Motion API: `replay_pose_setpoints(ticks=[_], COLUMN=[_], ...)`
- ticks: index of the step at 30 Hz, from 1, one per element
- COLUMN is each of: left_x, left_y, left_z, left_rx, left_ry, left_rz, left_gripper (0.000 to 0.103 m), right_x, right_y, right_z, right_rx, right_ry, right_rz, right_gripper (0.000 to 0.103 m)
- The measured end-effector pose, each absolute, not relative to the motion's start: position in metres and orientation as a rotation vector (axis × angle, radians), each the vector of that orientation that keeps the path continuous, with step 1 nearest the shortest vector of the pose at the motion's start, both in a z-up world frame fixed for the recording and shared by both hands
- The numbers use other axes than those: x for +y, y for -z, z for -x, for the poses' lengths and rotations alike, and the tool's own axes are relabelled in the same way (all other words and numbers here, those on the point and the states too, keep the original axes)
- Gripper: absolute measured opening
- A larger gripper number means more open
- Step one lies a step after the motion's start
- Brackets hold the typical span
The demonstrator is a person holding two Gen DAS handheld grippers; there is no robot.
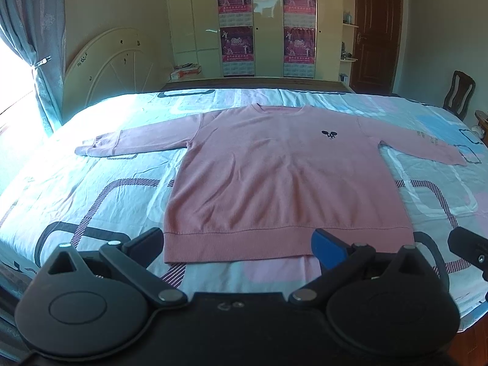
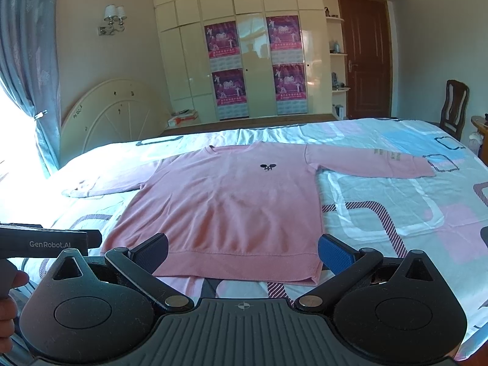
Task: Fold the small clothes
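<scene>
A pink long-sleeved sweater point(image 1: 274, 177) point(image 2: 225, 207) lies flat and face up on the bed, both sleeves spread out, a small dark emblem on its chest. Its ribbed hem faces me. My left gripper point(image 1: 238, 244) is open and hovers just above the hem, nothing between its fingers. My right gripper point(image 2: 244, 251) is open too, over the hem's right part, holding nothing. The right gripper's tip point(image 1: 469, 248) shows at the right edge of the left wrist view. In the right wrist view the left gripper's body point(image 2: 48, 242) sits at the left, with a hand point(image 2: 9, 299) below it.
The bed sheet point(image 1: 91, 189) point(image 2: 396, 213) is patterned in blue, pink and white. Behind it stand a white headboard point(image 1: 113, 64), a cream wardrobe with posters point(image 1: 265, 27), a brown door point(image 1: 375, 30) and a wooden chair point(image 1: 459, 94). A curtain point(image 1: 33, 45) hangs at left.
</scene>
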State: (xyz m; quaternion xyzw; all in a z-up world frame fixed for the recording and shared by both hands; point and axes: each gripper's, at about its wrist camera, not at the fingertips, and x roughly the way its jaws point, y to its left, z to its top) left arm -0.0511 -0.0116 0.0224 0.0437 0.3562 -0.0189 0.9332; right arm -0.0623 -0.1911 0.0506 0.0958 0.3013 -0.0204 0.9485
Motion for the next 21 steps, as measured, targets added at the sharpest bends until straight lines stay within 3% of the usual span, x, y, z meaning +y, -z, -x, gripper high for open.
replay_pose_setpoints(ticks=[21], left_x=[-0.0136], left_y=[-0.022], left_z=[0.0512], left_rx=[0.725], left_ry=[0.037], left_rz=[-0.093], left_gripper=[0.103], right_x=[-0.196], right_y=[-0.0495], right_z=[0.0626], right_rx=[0.615], right_ry=[0.049], right_rz=[-0.196], right_gripper=[0.103])
